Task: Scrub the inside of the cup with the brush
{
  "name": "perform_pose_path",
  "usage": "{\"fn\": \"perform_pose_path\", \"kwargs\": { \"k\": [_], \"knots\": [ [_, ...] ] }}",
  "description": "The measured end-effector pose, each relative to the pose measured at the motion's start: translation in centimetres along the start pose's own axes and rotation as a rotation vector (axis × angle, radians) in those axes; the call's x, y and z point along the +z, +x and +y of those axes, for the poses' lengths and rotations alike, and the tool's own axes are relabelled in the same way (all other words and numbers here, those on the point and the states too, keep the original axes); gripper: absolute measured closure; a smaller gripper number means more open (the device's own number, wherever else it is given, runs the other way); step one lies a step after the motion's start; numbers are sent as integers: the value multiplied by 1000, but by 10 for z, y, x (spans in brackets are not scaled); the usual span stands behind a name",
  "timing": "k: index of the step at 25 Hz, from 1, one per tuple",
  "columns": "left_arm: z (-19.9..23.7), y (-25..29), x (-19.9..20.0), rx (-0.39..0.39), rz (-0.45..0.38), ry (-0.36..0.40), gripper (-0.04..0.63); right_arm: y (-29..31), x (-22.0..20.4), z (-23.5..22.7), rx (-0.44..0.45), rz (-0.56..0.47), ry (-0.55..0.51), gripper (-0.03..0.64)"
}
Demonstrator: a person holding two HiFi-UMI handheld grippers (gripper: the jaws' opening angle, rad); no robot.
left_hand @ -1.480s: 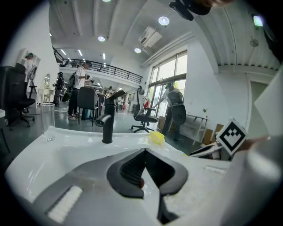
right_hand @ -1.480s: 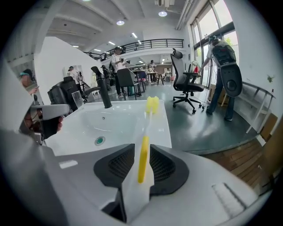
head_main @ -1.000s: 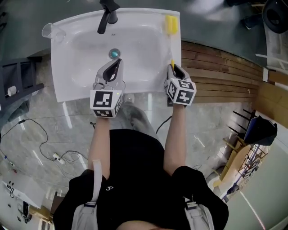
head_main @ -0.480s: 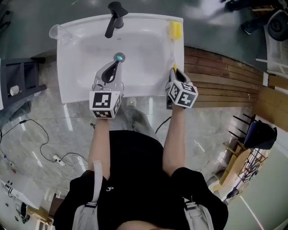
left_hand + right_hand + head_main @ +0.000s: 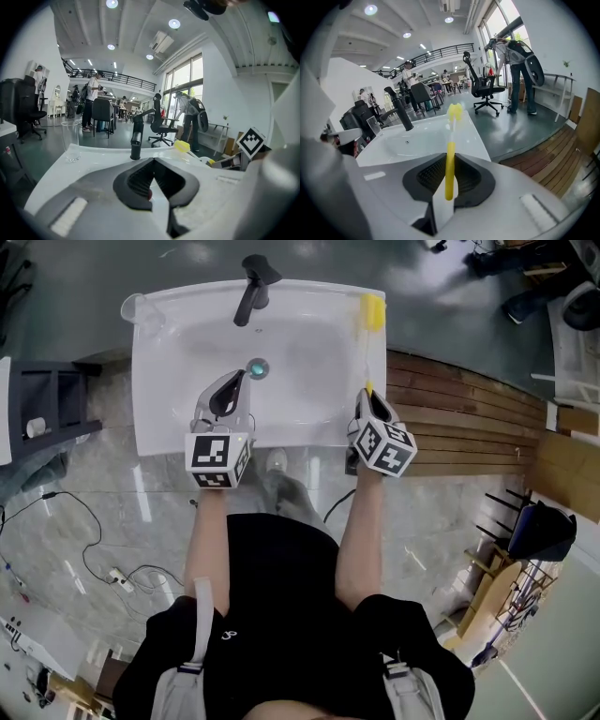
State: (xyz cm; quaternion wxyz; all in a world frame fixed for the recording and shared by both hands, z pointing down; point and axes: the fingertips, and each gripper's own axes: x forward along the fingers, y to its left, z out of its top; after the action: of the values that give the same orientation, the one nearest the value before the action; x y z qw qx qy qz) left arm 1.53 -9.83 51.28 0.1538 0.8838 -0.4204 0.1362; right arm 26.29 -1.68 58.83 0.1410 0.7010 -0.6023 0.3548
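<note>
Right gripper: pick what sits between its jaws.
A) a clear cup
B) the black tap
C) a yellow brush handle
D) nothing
C: in the right gripper view, the jaws of the right gripper, which have just been closing, press on the thin handle of the yellow brush.

White sink (image 5: 161,418), clear cup (image 5: 133,307) on corner, black faucet (image 5: 255,285)

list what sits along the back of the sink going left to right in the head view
clear cup → black faucet → yellow brush
</note>
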Motion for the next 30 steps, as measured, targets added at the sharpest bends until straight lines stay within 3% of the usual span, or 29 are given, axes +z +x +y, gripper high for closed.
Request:
{"fn": "perform_pose_path", "kwargs": {
  "k": [15,30],
  "knots": [
    [54,-32,31,118,-74,17,595,-15,78,61,124,-156,-46,566],
    [123,-58,45,253,-166,7,394,-10,141,136,257,-247,-130,566]
  ]
}}
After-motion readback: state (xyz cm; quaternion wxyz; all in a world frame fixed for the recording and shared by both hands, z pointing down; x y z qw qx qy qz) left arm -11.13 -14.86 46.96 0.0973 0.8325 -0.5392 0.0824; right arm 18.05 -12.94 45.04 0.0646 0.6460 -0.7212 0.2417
